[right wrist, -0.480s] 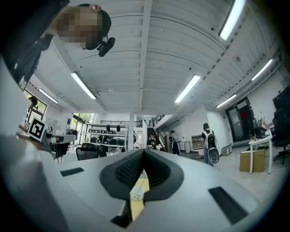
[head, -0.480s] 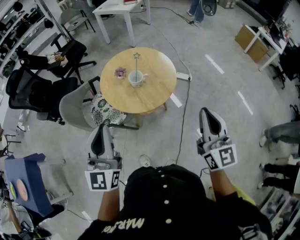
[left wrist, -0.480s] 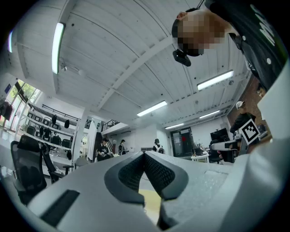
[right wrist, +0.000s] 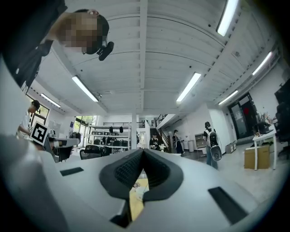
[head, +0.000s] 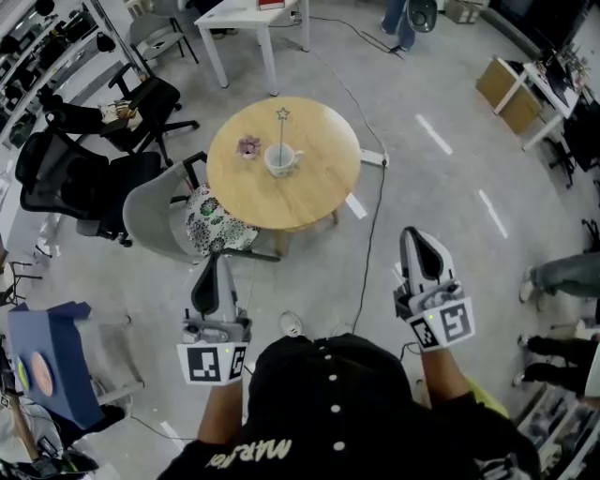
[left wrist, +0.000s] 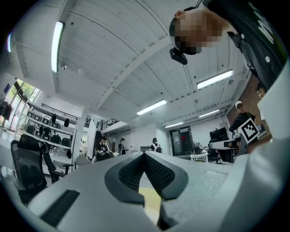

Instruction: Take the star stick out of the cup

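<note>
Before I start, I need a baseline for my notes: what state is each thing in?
star stick: standing in the cup, not yet taken out.
cup: upright on the round table.
left hand-held gripper: shut, empty, short of the table.
right hand-held gripper: shut, empty, short of the table.

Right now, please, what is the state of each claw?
Left claw: closed, holding nothing.
Right claw: closed, holding nothing.

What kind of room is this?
Likely an open office or lab workspace: black office chairs, a white desk, wall shelves, and a round wooden table on a concrete floor.
</note>
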